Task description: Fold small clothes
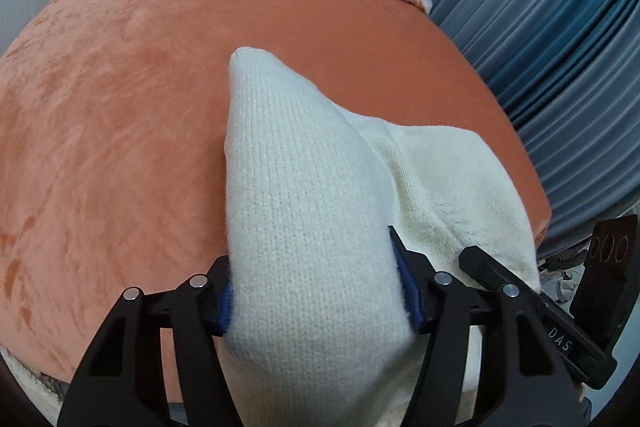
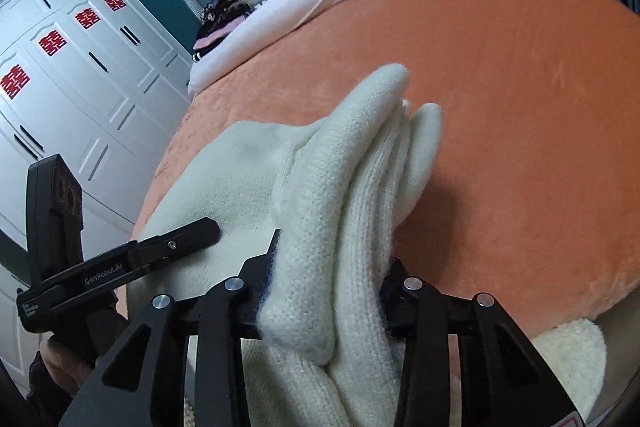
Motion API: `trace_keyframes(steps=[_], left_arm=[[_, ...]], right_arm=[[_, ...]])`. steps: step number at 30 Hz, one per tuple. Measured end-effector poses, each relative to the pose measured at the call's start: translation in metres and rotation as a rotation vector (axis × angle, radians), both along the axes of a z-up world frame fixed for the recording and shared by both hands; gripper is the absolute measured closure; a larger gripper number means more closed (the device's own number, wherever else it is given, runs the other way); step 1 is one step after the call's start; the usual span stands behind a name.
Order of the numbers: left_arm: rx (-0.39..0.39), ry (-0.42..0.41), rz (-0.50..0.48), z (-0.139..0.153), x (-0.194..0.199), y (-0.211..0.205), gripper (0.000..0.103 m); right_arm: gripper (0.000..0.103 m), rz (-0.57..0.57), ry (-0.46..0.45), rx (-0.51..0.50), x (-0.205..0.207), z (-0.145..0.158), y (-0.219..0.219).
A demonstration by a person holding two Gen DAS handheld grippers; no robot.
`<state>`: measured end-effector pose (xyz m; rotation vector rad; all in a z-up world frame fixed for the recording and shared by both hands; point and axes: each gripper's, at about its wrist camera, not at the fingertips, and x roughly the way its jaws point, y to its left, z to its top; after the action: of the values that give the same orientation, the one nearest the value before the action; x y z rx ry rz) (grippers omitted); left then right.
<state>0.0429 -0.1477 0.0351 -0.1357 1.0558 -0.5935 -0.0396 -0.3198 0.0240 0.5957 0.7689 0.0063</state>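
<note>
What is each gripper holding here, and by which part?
Both hold the cream knit garment: the left gripper pinches a bunched fold, the right gripper several bunched layers at its edge.

Soft, even indoor light on both views, no harsh glare. The orange bedspread (image 1: 120, 115) bulges like a dome under heavy fisheye bending, with dark vignette at every corner. The cream knit (image 2: 352, 195) throws a gentle shadow to its right on the bedspread. Close foreground knit is slightly soft; the white wardrobe (image 2: 80, 67) reads bright and crisp.
</note>
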Motion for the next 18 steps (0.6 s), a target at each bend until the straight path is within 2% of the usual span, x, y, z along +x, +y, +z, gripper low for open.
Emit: trace_keyframes(steps=[4,8,12,15,18], left_arm=[[-0.099,-0.161,-0.066,0.068,-0.023,-0.003,0.043],[-0.207,-0.33,-0.091,0.142,-0.037,0.015,0.043],[-0.264,-0.517,-0.071,0.214,-0.047,0.048,0.042],[-0.259,-0.617,-0.034,0.245,-0.043,0.079,0.041],[-0.219,-0.622,0.009,0.243,-0.018,0.107,0.038]], right_arm=[[0.066,-0.046,-0.165,-0.079,-0.029,0.069,0.003],[0.066,-0.053,-0.379,-0.15,-0.051,0.144,0.015],[0.065,0.0,-0.564,-0.176,-0.043,0.203,0.037],[0.064,0.05,-0.639,-0.124,-0.013,0.223,0.055],[0.063,0.089,-0.611,-0.047,0.031,0.207,0.072]])
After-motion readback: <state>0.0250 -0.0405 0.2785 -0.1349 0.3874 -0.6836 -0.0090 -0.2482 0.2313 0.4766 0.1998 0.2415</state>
